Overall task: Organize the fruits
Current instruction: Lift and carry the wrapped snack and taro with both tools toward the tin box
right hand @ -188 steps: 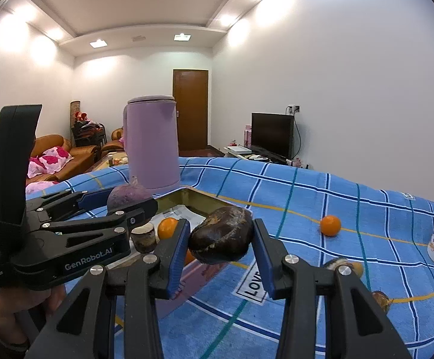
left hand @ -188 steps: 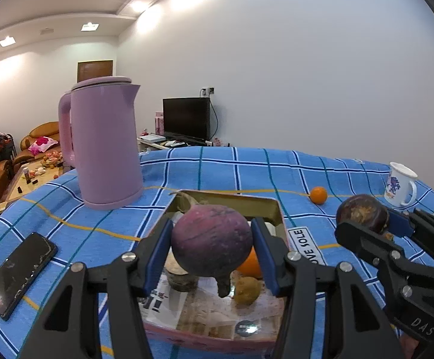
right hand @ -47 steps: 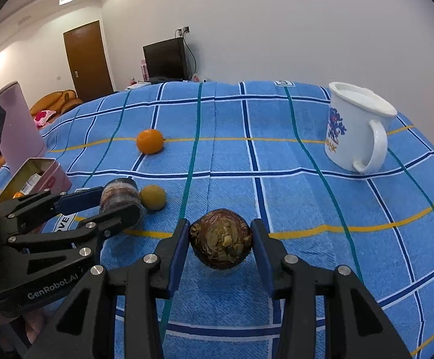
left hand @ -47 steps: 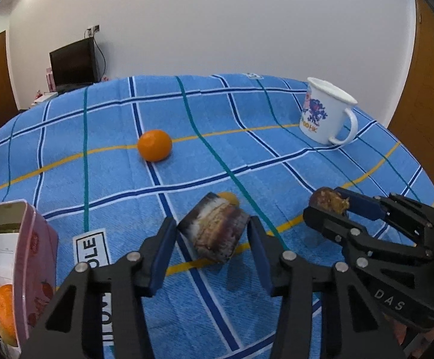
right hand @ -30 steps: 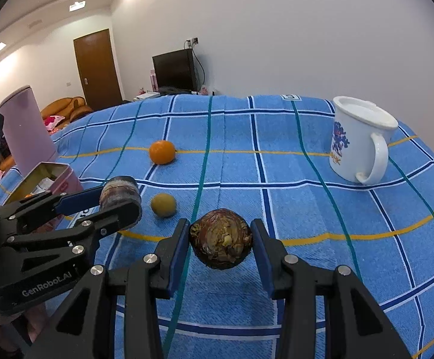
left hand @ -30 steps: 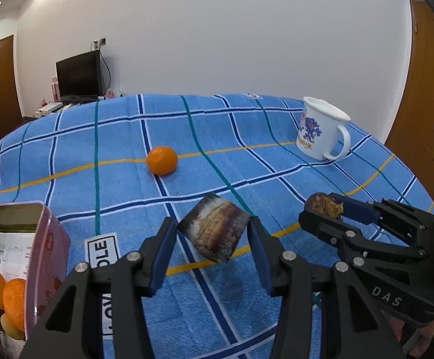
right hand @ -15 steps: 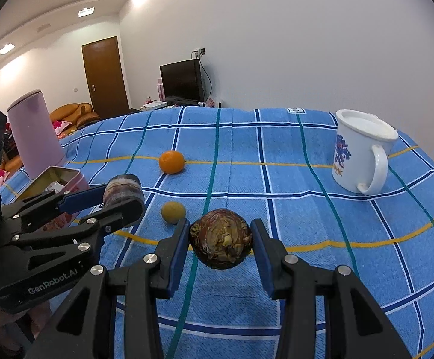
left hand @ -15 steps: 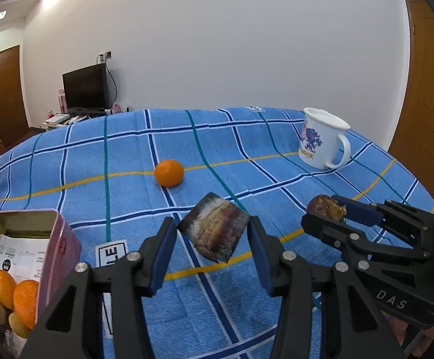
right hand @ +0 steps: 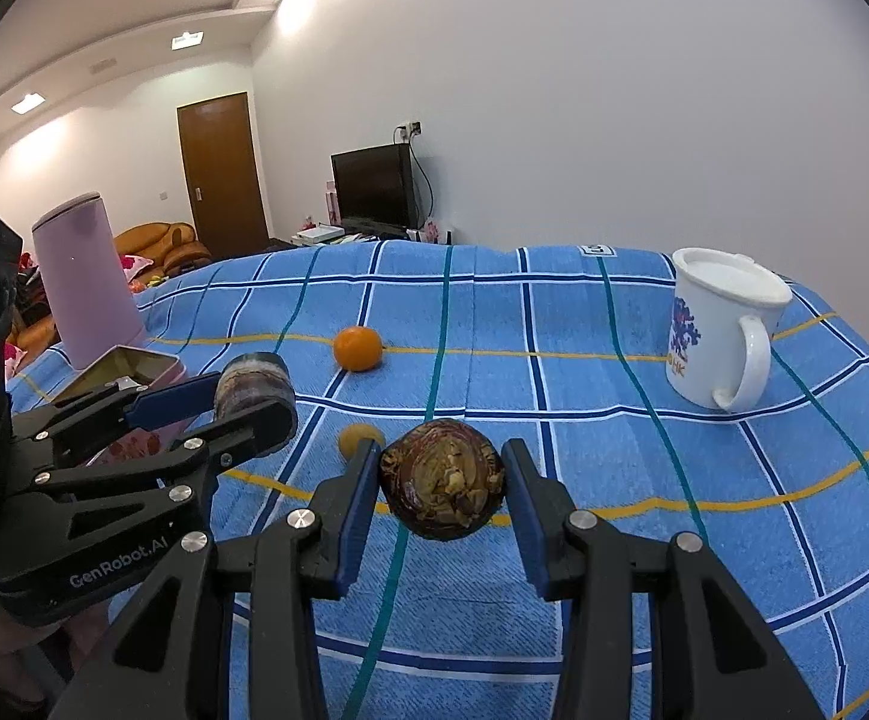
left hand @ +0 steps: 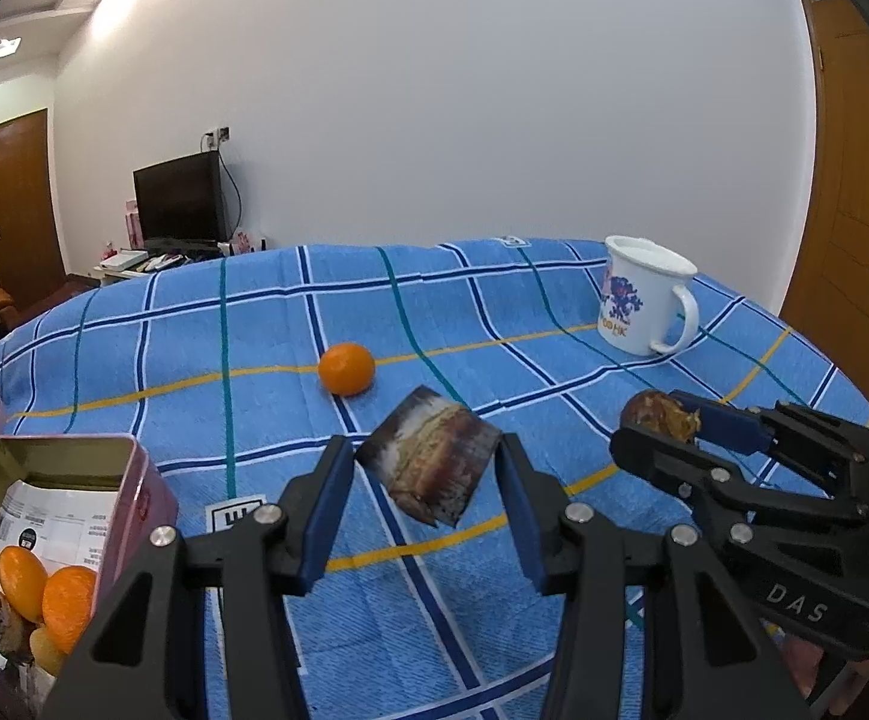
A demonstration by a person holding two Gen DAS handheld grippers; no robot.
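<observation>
My left gripper is shut on a brown, cut chunk of fruit, held above the blue checked cloth; it also shows in the right wrist view. My right gripper is shut on a round dark brown fruit, also held above the cloth, and seen in the left wrist view. An orange lies on the cloth beyond both grippers. A small yellow fruit lies just left of my right gripper. The open pink tin at the left holds oranges and other fruit.
A white mug stands at the right on the cloth. A pink kettle stands behind the tin at the far left. The table's far edge drops off toward a TV and a wall.
Both grippers have risen from the cloth with their fruit and swung left, bringing the tin and kettle further into view. Earlier each held a different fruit over the tin.
</observation>
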